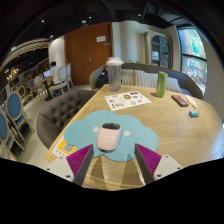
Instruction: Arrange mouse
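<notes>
A pale pink-white mouse lies on a light blue cloud-shaped mouse pad on the wooden table. My gripper is open, low over the table's near edge. Its magenta-padded fingers stand wide apart. The mouse sits just ahead of the fingertips, centred on the gap between them, with free room at both sides. Nothing is held.
Beyond the pad lie a printed sheet, a clear jug, a green bottle, a dark flat object and a small blue item. A colourful booklet lies left of the fingers. A grey sofa stands to the left.
</notes>
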